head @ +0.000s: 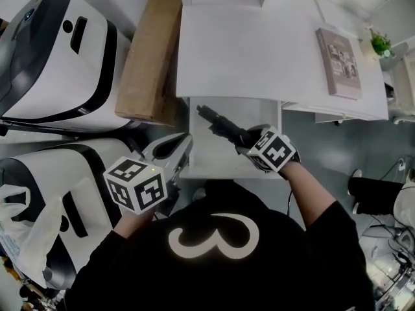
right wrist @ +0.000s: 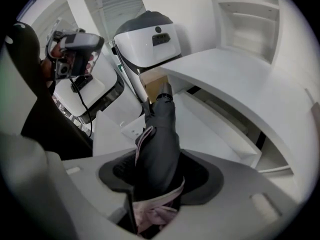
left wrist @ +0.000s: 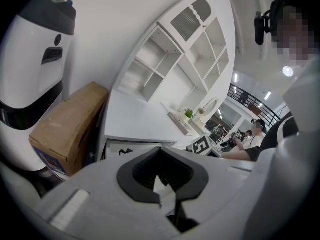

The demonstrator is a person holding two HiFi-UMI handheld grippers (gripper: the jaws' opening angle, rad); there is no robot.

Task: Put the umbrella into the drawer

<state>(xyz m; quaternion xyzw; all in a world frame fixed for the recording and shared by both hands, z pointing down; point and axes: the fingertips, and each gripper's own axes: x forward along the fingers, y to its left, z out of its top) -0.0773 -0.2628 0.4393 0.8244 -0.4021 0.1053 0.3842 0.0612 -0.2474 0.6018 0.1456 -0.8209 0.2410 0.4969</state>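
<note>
A black folded umbrella (head: 219,124) with a pink strap (right wrist: 155,206) is held by my right gripper (head: 243,138), which is shut on its thick end. The umbrella's tip points up and left over the open white drawer (head: 220,159) under the desk. In the right gripper view the umbrella (right wrist: 160,144) stands out from between the jaws above the drawer's inside (right wrist: 205,131). My left gripper (head: 174,151) hangs beside the drawer's left front corner, shut, with nothing in it. In the left gripper view the left gripper (left wrist: 162,184) looks toward the drawer (left wrist: 137,148).
The white desk top (head: 259,50) carries a book (head: 338,62) and a small plant (head: 381,44) at the right. A cardboard box (head: 150,57) leans left of the desk. Two white and black machines (head: 58,57) fill the left side. White shelves (left wrist: 180,59) stand behind the desk.
</note>
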